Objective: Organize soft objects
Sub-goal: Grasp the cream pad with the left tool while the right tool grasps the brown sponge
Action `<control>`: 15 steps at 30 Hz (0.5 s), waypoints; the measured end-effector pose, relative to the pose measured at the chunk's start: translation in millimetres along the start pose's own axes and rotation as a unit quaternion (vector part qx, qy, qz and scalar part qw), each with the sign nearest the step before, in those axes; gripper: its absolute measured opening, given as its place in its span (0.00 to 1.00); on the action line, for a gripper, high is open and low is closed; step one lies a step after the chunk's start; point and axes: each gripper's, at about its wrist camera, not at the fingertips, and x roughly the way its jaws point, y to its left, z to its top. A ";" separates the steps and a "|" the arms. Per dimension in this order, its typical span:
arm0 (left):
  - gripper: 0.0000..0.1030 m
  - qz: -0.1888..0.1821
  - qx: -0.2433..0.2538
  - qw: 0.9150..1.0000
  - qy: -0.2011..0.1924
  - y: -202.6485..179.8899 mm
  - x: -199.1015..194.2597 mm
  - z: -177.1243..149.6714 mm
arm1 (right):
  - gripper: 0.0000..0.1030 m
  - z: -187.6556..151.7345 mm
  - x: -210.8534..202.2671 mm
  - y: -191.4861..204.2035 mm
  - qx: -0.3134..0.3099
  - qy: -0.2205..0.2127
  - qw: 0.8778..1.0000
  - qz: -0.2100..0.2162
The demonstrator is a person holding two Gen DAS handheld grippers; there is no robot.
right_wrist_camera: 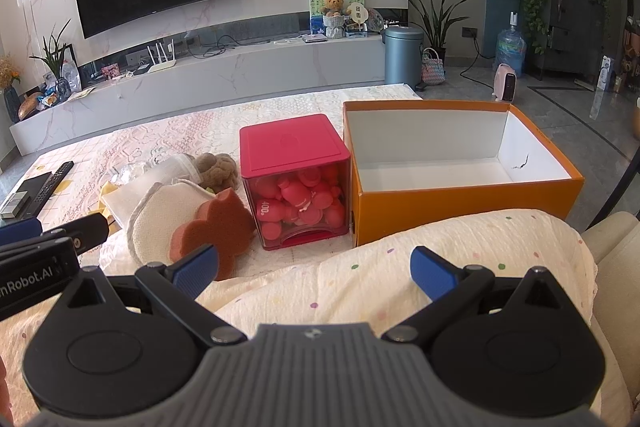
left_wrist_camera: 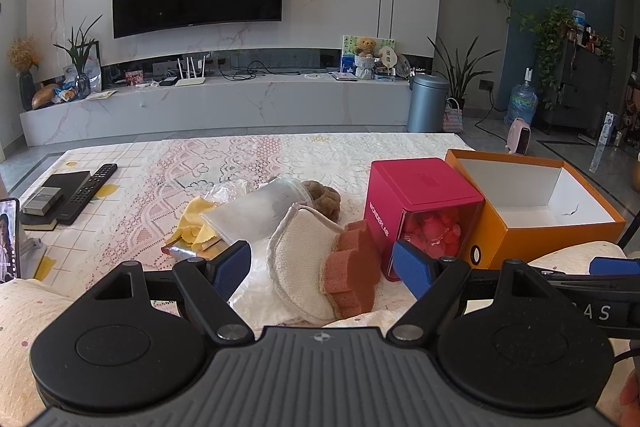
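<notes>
A pile of soft things lies on the table: an orange-brown sponge (left_wrist_camera: 352, 267) (right_wrist_camera: 212, 227), a cream round pad (left_wrist_camera: 300, 267) (right_wrist_camera: 160, 219), a white mesh pouch (left_wrist_camera: 252, 211), a yellow cloth (left_wrist_camera: 194, 223) and a brown fuzzy ball (left_wrist_camera: 322, 197) (right_wrist_camera: 216, 167). An open orange box (left_wrist_camera: 532, 211) (right_wrist_camera: 460, 167) stands at the right, with nothing inside. My left gripper (left_wrist_camera: 322, 267) is open, just short of the pad and sponge. My right gripper (right_wrist_camera: 316, 269) is open and holds nothing, over a dotted cushion (right_wrist_camera: 400, 267), in front of the box.
A red box (left_wrist_camera: 416, 207) (right_wrist_camera: 296, 183) of pink toys stands between the pile and the orange box. A remote (left_wrist_camera: 90, 191), a dark book and a phone (left_wrist_camera: 10, 239) lie at the left. The table has a lace cloth (left_wrist_camera: 240, 155).
</notes>
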 end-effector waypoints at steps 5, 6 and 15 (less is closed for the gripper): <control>0.86 -0.019 -0.012 1.000 -0.004 9.3 2.1 0.3 | 0.97 0.3 5.1 3.3 -0.009 0.004 1.000 0.001; 0.85 -0.022 -0.017 1.000 -0.003 12.1 3.1 0.2 | 0.97 0.9 7.1 4.3 -0.012 0.007 1.000 0.005; 0.56 -0.059 -0.044 0.997 0.029 44.6 20.6 -5.9 | 0.97 8.3 27.5 27.0 -0.062 0.008 0.998 0.022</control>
